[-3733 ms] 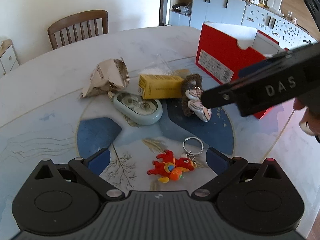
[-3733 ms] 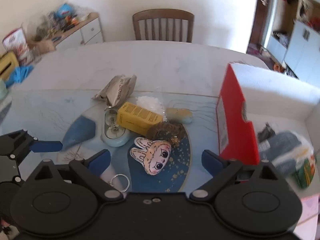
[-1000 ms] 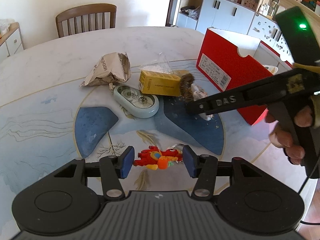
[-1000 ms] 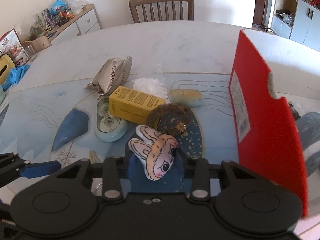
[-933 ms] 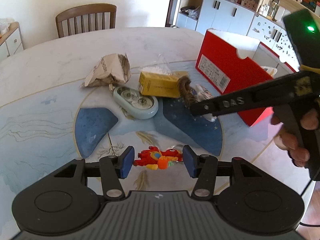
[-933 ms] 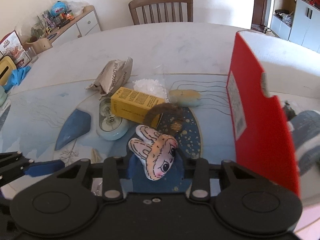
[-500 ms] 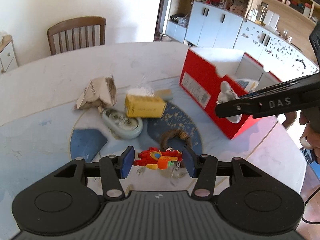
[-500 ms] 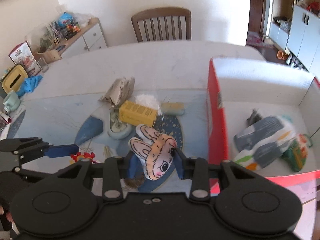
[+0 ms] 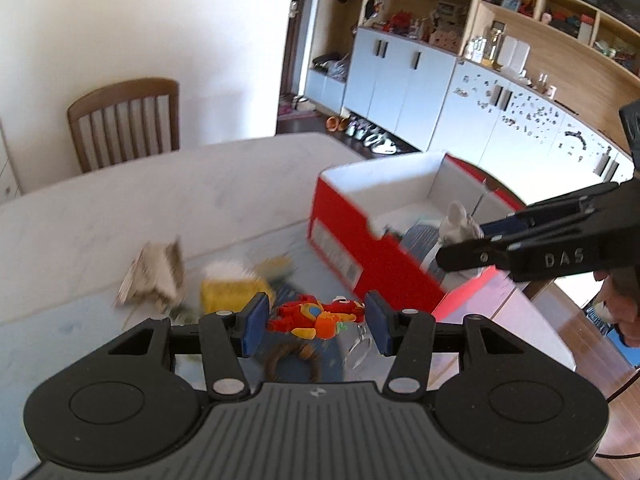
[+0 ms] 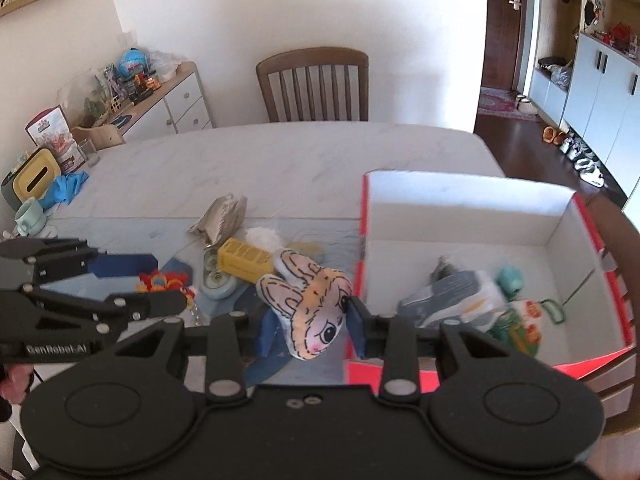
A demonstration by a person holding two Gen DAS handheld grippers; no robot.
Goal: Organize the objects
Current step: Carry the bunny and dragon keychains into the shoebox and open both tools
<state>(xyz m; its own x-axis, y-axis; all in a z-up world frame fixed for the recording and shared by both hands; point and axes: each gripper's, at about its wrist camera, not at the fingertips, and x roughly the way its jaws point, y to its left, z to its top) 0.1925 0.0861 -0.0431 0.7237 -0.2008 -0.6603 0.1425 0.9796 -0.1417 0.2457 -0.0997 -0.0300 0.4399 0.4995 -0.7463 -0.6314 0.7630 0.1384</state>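
Bright daylight, both views. Strong fisheye bend at edges. Motion blur on tabletop clutter & red box; gripper bodies sharp.

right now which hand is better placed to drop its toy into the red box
Right. The right gripper holds the rabbit plush by the red box rim; the left gripper, holding the red keychain toy, is farther away.

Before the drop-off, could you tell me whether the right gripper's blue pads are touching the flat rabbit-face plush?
Touching: the right wrist view shows the rabbit plush clamped between both pads.
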